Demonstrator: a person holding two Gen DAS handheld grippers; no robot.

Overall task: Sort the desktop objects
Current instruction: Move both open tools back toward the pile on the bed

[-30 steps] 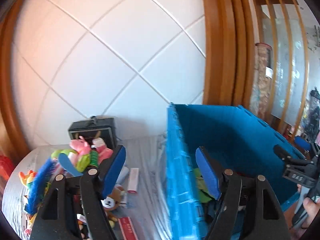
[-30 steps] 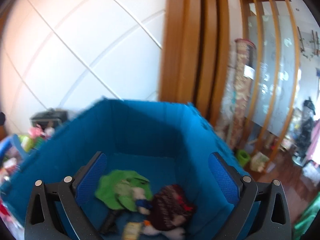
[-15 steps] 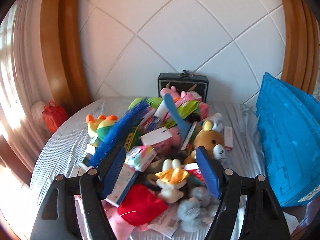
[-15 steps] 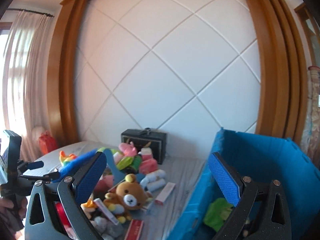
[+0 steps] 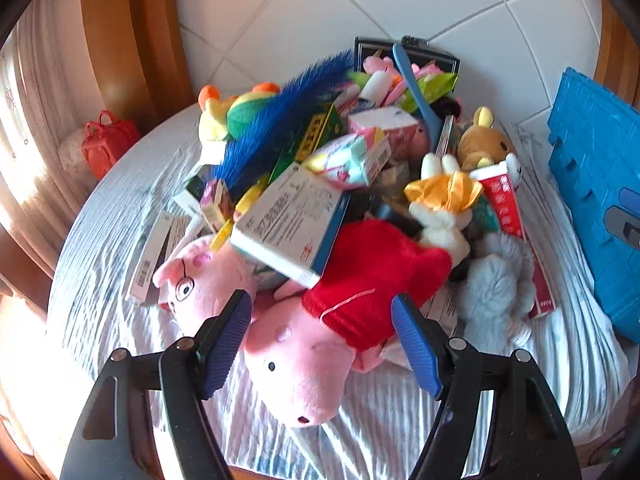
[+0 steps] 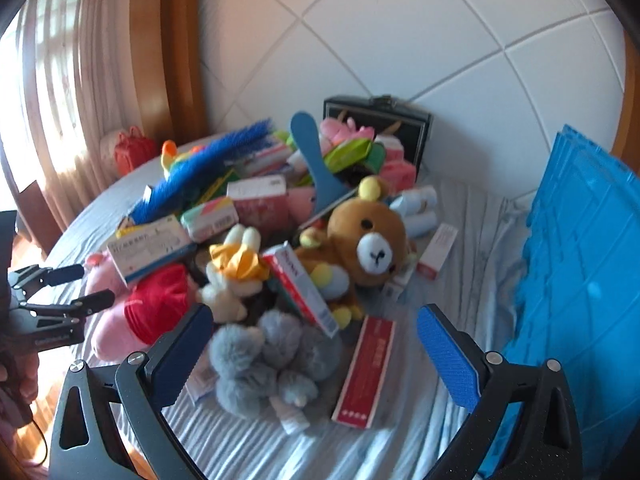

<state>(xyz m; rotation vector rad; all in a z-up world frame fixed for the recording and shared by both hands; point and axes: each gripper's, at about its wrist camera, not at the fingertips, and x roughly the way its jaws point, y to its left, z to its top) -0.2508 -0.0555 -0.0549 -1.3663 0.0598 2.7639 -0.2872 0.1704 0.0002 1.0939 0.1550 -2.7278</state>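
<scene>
Two grippers hang spread and empty: the left gripper (image 5: pixel 322 340) straddles the pink pig plush (image 5: pixel 298 364) at lower centre. It looks soft and light; I'd pinch its red dress (image 5: pixel 372 276). The right gripper (image 6: pixel 316 350) hovers over the grey fluffy toy (image 6: pixel 264 360).

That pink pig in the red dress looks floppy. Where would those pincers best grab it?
Probably across the red-dressed body, just behind the head. The pink pig lies snout toward the open left gripper, whose fingers already straddle it. Its far end sits under a white box, so come down from above on the near, exposed part.
</scene>
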